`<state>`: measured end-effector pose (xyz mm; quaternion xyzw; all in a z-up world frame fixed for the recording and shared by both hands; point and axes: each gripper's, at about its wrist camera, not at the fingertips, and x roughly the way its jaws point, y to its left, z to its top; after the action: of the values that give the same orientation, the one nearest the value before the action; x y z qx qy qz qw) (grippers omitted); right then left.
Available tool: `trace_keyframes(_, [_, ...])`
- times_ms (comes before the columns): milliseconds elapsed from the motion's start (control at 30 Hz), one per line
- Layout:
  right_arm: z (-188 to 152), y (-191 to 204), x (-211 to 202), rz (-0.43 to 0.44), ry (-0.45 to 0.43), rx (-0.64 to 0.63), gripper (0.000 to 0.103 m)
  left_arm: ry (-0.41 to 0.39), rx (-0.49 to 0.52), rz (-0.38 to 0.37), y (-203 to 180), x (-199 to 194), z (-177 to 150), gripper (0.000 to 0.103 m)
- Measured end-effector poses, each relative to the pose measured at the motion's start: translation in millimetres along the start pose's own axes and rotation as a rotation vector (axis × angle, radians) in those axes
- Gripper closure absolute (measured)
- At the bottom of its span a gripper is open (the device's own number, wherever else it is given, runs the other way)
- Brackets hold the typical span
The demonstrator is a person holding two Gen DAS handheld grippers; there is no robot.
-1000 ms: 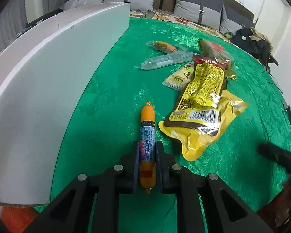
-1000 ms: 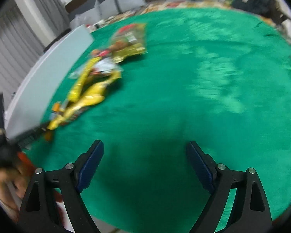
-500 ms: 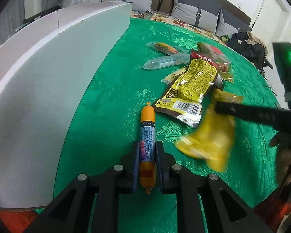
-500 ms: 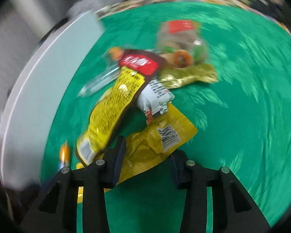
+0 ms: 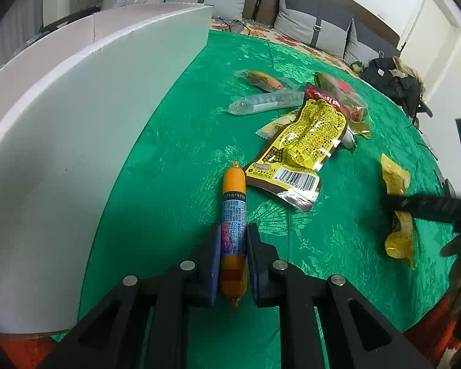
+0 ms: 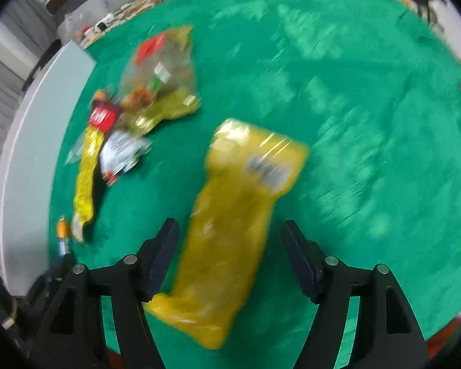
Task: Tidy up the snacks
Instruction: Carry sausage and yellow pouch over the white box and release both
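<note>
Pulled clear of the snack pile (image 5: 319, 107) since a moment ago: the yellow bag (image 6: 246, 184). Now lies between the fingers of the wide-open right gripper (image 6: 229, 227), long way pointing to 12 o'clock; too blurry to tell if touched. Nearest to the bag by far. Left gripper (image 5: 234, 229) squeezed tight on the orange sausage stick (image 5: 233, 203), pointing to 12 o'clock, white box (image 5: 76, 123) at 10 o'clock. Only a barcode to read, on the netted yellow pack (image 5: 304, 141) at 1 o'clock; sausage print too small.

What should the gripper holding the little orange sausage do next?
Probably carry it left toward the white box. The left gripper is already shut on the sausage stick, and the box wall stands right beside it.
</note>
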<state>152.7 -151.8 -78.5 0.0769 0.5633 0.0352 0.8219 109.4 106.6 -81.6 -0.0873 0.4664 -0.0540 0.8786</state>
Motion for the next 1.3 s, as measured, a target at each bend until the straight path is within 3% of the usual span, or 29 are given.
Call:
trace_keyframes(100, [-12.9, 27.1, 5.1, -0.104, -0.042, -0.148, 0.032, 0.008, 0.000, -0.020, 0.1, -1.6, -0.9, 0.088])
trace_keyframes(133, [-15.7, 25.3, 3.2, -0.097, -0.052, -0.145, 0.045, 0.013, -0.006, -0.040, 0.5, -1.7, -0.2, 0.088])
trace_keyframes(167, [-17.4, 21.9, 0.3, -0.091, -0.055, -0.138, 0.051, 0.012, -0.011, -0.064, 0.8, -3.0, 0.0, 0.088])
trace_keyframes(233, [-19.9, 4.3, -6.3, -0.029, -0.031, -0.073, 0.060, -0.004, -0.024, -0.136, 0.1, -9.8, 1.6, 0.088])
trace_keyframes(333, [-21.6, -31.6, -25.6, 0.154, -0.045, 0.083, 0.060, -0.042, -0.030, -0.234, -1.8, -23.7, 5.1, 0.088])
trace_keyframes(467, [-21.9, -53.4, -48.2, 0.274, -0.065, 0.166, 0.060, -0.035, -0.098, -0.306, 3.3, -31.9, 10.6, 0.088])
trace_keyframes(567, [-11.0, -39.8, -58.9, 0.335, -0.055, 0.187, 0.060, -0.062, -0.191, -0.364, 17.7, -51.1, 22.7, 0.088])
trace_keyframes(667, [6.7, 8.1, -75.8, 0.424, -0.070, 0.125, 0.060, -0.118, -0.262, -0.381, 40.6, -78.4, 40.2, 0.088])
trace_keyframes(767, [27.8, 64.5, -94.3, 0.515, -0.096, 0.024, 0.059, -0.184, -0.318, -0.343, 76.9, -108.8, 61.9, 0.088])
trace_keyframes(900, [47.6, 171.0, -114.6, 0.610, -0.106, -0.172, 0.059, -0.228, -0.393, -0.194, 142.2, -133.6, 79.9, 0.088])
trace_keyframes(1100, [38.7, 278.1, -113.9, 0.611, -0.120, -0.351, 0.058, -0.193, -0.455, 0.036, 215.7, -129.4, 72.8, 0.088])
trace_keyframes(1133, [35.5, 291.4, -111.6, 0.626, -0.116, -0.360, 0.055, -0.179, -0.463, 0.077, 224.2, -126.2, 70.4, 0.081])
trace_keyframes(1200, [30.3, 307.4, -103.6, 0.641, -0.111, -0.377, 0.045, -0.150, -0.493, 0.127, 239.3, -121.1, 59.5, 0.049])
trace_keyframes(1233, [25.8, 311.5, -99.4, 0.626, -0.113, -0.384, 0.035, -0.165, -0.494, 0.127, 240.6, -122.5, 56.3, 0.043])
trace_keyframes(1300, [23.8, 306.3, -93.5, 0.608, -0.132, -0.391, 0.034, -0.204, -0.460, 0.125, 233.0, -132.1, 48.1, 0.033])
